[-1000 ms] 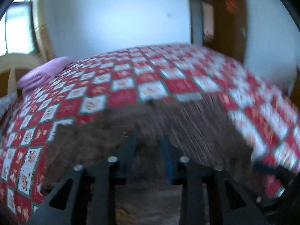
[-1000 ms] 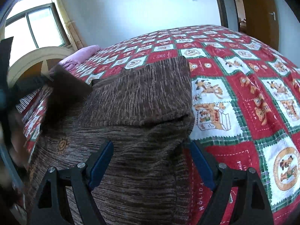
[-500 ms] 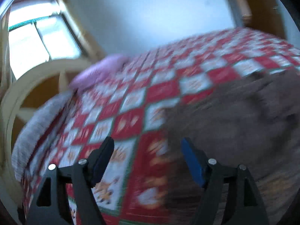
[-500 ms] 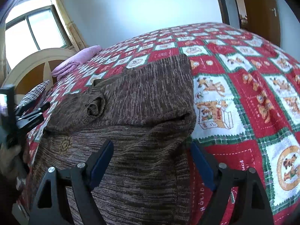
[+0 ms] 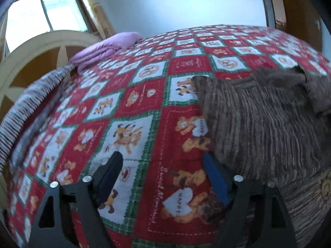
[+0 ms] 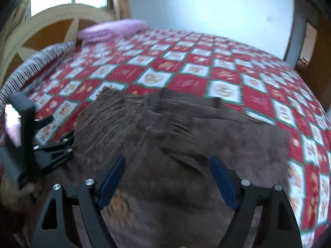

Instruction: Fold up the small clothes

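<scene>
Brown knit sweater (image 6: 186, 144), soft and floppy, lies under the spread, empty right gripper (image 6: 167, 177); best pinched at its hem corner.

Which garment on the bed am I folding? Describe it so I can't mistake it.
Start from the bed's red, white and green patchwork quilt. On its near part lies the brown ribbed knit sweater, one sleeve already folded across it. The folded purple blanket and striped grey cloth sit apart beside the headboard.

A home bedroom: quilted bed (image 5: 144, 107), folded blanket (image 5: 107, 47), window (image 5: 41, 10).
</scene>
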Demonstrator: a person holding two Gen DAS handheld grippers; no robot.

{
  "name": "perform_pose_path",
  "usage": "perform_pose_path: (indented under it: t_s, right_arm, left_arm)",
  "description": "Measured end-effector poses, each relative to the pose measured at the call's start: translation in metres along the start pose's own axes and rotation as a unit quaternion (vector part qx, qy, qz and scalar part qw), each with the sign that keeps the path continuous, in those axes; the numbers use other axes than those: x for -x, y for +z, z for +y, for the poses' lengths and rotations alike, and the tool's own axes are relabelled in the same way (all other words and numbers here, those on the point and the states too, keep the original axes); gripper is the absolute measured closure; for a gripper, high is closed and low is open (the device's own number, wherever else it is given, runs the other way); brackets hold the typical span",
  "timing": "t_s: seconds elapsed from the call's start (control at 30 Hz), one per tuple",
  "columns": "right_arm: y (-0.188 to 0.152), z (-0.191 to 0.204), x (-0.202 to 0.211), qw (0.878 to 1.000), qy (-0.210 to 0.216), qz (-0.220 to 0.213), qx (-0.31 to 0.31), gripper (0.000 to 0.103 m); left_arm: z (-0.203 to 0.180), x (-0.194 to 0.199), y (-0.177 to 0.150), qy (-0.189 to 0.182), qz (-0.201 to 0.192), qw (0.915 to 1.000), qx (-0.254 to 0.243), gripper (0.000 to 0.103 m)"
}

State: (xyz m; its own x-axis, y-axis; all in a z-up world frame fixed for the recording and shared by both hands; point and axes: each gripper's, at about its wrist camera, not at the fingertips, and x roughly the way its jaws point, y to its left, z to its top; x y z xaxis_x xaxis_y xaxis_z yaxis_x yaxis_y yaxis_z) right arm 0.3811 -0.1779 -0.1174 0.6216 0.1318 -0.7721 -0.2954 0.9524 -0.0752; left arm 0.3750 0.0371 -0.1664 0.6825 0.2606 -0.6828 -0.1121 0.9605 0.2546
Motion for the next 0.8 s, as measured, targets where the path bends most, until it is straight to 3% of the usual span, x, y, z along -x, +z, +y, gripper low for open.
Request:
perform_pose_path:
  t_s: [0.07, 0.13, 0.2, 0.27, 0.33, 0.4, 0.47, 0.53, 0.57, 0.63, 0.67, 0.8]
  right_arm:
    - [0.009, 0.0, -0.028, 0.998, -0.047, 0.028, 0.013, 0.019]
    - [0.016, -0.028, -0.042, 0.993, -0.116, 0.034, -0.007, 0.019]
    - [0.019, -0.072, -0.04, 0.979, -0.192, 0.028, -0.056, 0.019]
    - [0.014, -0.12, -0.018, 0.964, -0.234, 0.001, -0.129, 0.019]
    - [0.005, -0.14, -0.002, 0.964, -0.217, -0.006, -0.155, 0.019]
    - [-0.006, -0.142, 0.013, 0.971, -0.184, -0.003, -0.151, 0.019]
    - [-0.022, -0.129, 0.028, 0.984, -0.089, -0.015, -0.156, 0.019]
    - [-0.037, -0.114, 0.035, 0.986, 0.011, -0.014, -0.168, 0.019]
    - [-0.042, -0.105, 0.037, 0.985, 0.036, -0.016, -0.168, 0.02]
    - [-0.051, -0.086, 0.04, 0.986, 0.065, -0.02, -0.151, 0.031]
    - [-0.052, -0.074, 0.04, 0.988, 0.07, -0.021, -0.137, 0.046]
    - [-0.063, -0.049, 0.028, 0.995, 0.046, 0.007, -0.09, 0.07]
  left_arm:
    - [0.004, -0.002, 0.0, -0.008, 0.004, 0.9999, 0.012, 0.015]
    - [0.006, -0.003, -0.001, -0.015, 0.006, 0.9997, 0.016, 0.015]
    - [0.007, -0.004, -0.001, -0.017, 0.007, 0.9997, 0.019, 0.015]
    - [0.007, -0.005, -0.001, -0.018, 0.008, 0.9996, 0.021, 0.014]
    - [0.009, -0.005, -0.001, -0.021, 0.009, 0.9994, 0.025, 0.012]
    - [0.011, -0.005, -0.001, -0.023, 0.01, 0.9992, 0.032, 0.011]
    - [0.014, -0.005, -0.002, -0.029, 0.011, 0.9987, 0.04, 0.01]
    - [0.014, -0.005, -0.002, -0.028, 0.011, 0.9986, 0.043, 0.006]
    - [0.014, -0.004, -0.002, -0.026, 0.01, 0.9987, 0.042, 0.006]
    - [0.011, -0.003, -0.002, -0.023, 0.008, 0.999, 0.037, 0.006]
    - [0.011, -0.004, -0.002, -0.022, 0.009, 0.9991, 0.034, 0.006]
    - [0.012, -0.004, -0.003, -0.027, 0.013, 0.9989, 0.037, 0.006]
